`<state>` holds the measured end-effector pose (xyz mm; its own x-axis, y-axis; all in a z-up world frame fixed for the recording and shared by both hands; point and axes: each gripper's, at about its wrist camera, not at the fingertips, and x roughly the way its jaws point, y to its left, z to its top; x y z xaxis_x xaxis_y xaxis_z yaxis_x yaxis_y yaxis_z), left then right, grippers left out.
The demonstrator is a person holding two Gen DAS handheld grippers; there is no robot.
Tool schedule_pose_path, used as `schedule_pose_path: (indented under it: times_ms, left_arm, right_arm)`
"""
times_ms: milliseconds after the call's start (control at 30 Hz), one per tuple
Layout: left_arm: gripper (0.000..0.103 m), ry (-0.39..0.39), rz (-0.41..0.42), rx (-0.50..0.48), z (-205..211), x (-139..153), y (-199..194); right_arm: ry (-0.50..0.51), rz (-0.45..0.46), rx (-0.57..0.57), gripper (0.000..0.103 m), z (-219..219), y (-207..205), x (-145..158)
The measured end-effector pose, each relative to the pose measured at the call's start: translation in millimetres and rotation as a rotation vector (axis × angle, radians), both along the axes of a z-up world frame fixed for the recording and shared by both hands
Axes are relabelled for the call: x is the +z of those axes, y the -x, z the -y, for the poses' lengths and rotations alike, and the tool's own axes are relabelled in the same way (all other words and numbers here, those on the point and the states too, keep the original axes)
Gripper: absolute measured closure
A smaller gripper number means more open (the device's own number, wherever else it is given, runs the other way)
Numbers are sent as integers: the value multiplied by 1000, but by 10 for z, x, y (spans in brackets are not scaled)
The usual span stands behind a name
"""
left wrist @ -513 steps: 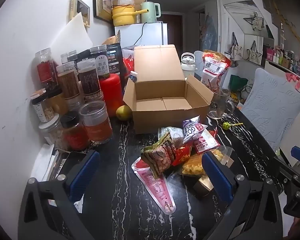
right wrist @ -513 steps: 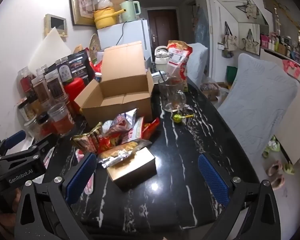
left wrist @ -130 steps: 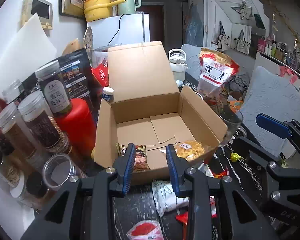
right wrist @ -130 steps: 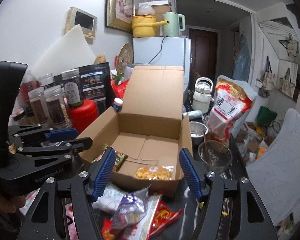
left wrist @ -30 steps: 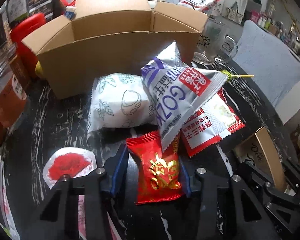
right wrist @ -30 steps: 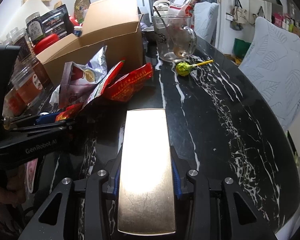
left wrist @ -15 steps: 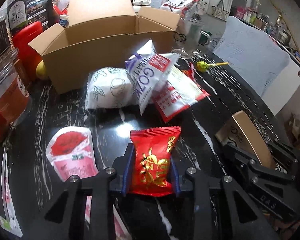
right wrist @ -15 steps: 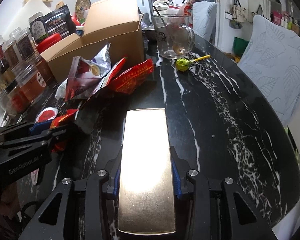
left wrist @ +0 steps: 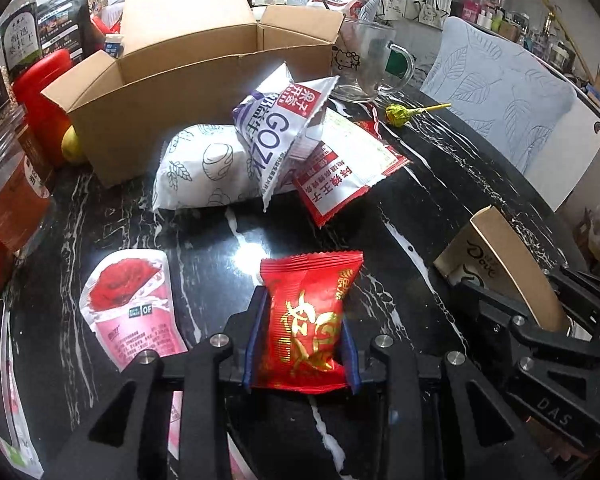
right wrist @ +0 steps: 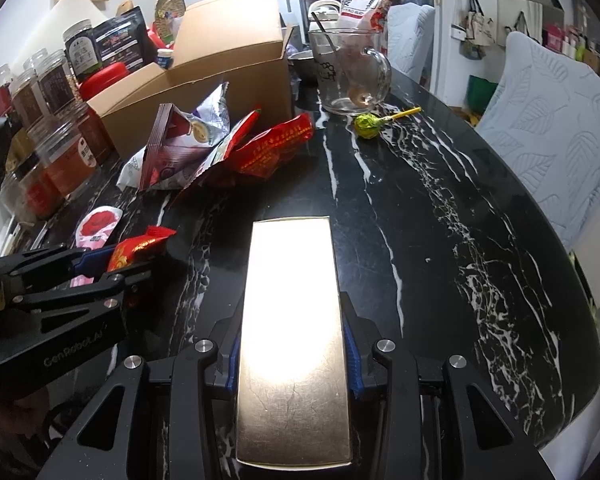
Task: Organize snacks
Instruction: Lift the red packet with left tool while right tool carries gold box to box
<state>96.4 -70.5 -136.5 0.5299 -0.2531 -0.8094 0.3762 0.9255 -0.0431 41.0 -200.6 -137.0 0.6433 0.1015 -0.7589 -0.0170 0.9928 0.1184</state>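
Near the open cardboard box [left wrist: 168,80], on the black marble table [left wrist: 440,196], the left gripper [left wrist: 302,344] is clamped on a red snack packet [left wrist: 306,316], whose lower half sits pinched between the blue pads while its crimped top edge sticks out ahead of the fingertips, towards the box. Between this packet and the box lie a white pouch [left wrist: 198,172], a purple-and-white GOZK bag [left wrist: 278,132] leaning on it, and a red-and-white sachet [left wrist: 340,168]. A pink rose-printed pouch [left wrist: 130,308] lies flat just left of the left gripper. The right gripper [right wrist: 292,354], further from the box than the snack pile, grips a gold box [right wrist: 290,320] by its long sides, the box reaching well past the fingertips. A green lollipop [right wrist: 366,124] lies beside the glass mug [right wrist: 350,68], right of the cardboard box.
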Motion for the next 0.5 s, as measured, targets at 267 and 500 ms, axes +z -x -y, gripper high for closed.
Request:
schedule_pose_path:
  times_ms: [267, 500]
  left_arm:
    - [71, 37, 14, 39, -99, 23, -3]
    - [71, 81, 77, 72, -263, 210, 151]
  right_arm:
    - [1, 6, -8, 65, 5, 46, -4]
    - [-33, -2, 11, 65, 2, 126, 41]
